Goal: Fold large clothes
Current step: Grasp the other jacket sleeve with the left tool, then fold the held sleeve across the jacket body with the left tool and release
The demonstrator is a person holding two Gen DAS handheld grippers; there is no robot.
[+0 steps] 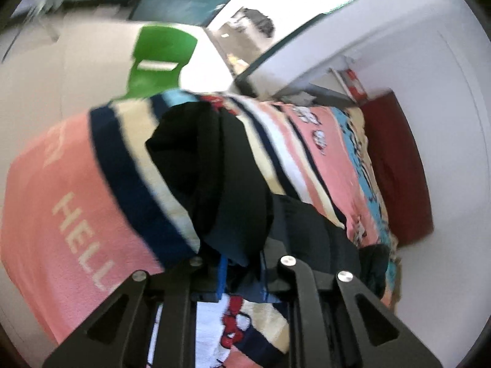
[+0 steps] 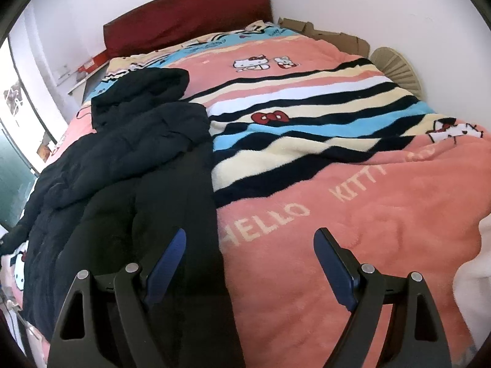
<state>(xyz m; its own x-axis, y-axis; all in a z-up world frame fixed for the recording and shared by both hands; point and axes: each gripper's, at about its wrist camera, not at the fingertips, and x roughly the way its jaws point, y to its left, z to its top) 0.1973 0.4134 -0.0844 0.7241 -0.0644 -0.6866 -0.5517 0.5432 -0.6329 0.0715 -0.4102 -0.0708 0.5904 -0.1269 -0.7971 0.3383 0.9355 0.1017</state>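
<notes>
Here's the dark navy padded hooded coat [image 2: 129, 159], sprawled down the left side of the bed in the right wrist view, hood up toward the dark red headboard [image 2: 187, 9], lying on the pink striped cartoon-cat fleece blanket [image 2: 337, 214]. The left hand-held gripper [image 1: 239, 263] is pinched on a bunched fold of that coat, blue pads nearly together with dark fabric rising between them and the picture smeared. The right hand-held gripper [image 2: 248, 263] hangs with its blue pads wide apart, nothing between them; one pad sits over the coat's edge, the other over bare blanket. Risks from here, as I read it: the left grip looks like a thin pinch on slippery padded fabric, so a sharp pull could let it slide out; it might also catch blanket pile along with the coat; and a one-sided lift could drag the coat askew instead of folding it clean
</notes>
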